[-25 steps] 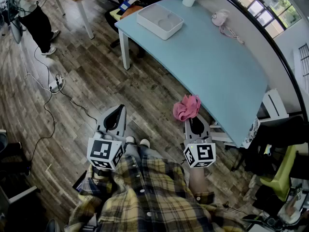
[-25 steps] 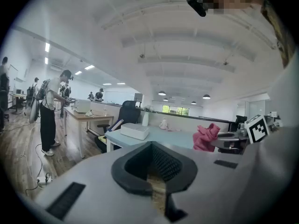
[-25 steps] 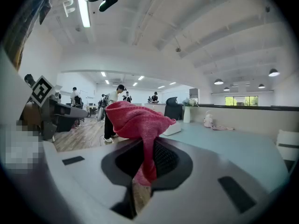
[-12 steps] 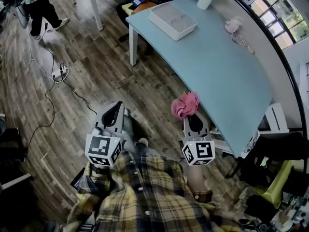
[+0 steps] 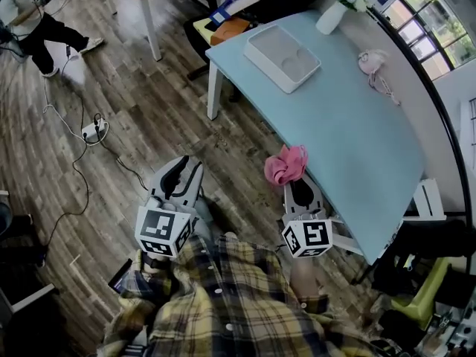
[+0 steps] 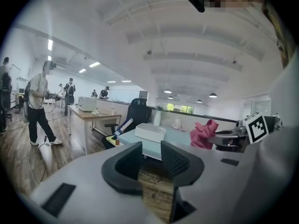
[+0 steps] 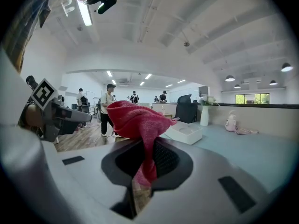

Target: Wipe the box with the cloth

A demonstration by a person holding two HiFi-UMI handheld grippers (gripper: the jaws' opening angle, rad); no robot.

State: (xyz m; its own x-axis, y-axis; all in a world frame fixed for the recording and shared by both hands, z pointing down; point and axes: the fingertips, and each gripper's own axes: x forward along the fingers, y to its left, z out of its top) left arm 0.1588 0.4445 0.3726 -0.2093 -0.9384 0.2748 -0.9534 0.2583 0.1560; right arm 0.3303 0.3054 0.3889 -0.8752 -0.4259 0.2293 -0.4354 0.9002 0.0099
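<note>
In an open office with a wooden floor (image 5: 141, 117), a light blue table (image 5: 357, 132) carries the white box (image 5: 282, 48) at its far end. The right gripper (image 5: 296, 186), just beside the table's near edge, has its fingers (image 7: 163, 160) closed on the pink cloth (image 5: 286, 165), well apart from the box. The left gripper (image 5: 178, 171) hangs over the floor; its fingers (image 6: 175, 160) have just been opening and stand apart with nothing between them.

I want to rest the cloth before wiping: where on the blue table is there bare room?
The long stretch of the blue table from the white box and the pink object to the near end beside the pink cloth is bare. Crowded at the far end: box, white vase, pink object.
</note>
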